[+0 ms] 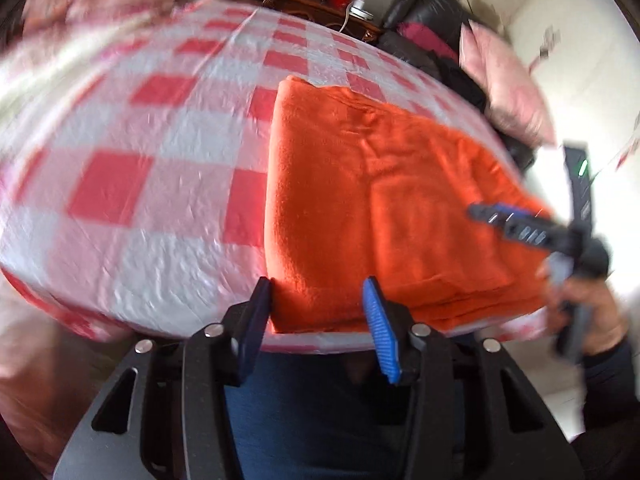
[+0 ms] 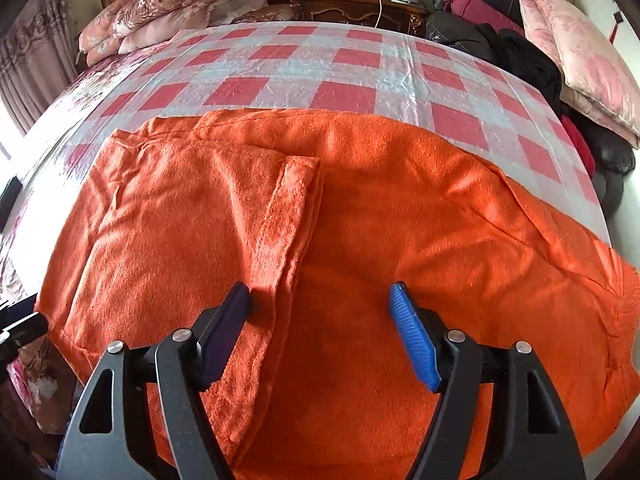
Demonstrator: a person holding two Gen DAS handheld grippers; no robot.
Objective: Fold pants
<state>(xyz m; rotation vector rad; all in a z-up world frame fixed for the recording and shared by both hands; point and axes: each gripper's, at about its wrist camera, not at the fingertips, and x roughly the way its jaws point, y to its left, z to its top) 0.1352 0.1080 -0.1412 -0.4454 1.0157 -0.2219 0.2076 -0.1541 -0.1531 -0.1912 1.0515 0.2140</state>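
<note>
- On a checked bedspread (image 2: 344,60), orange pants (image 2: 360,200) lie folded into layers; the job looks nearly done.
- Left gripper (image 1: 320,300) and right gripper (image 2: 322,300) hover spread, gripping nothing.

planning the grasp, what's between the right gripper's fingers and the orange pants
Nothing: in the right wrist view the open right gripper hovers directly over the orange pants.

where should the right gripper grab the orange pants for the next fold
Probably the loose hemmed flap on top of the orange pants, running up the middle. Come from the near side with the open right gripper, pinching the flap's near end; it lies raised above the layer beneath, so one finger could slide under it.
</note>
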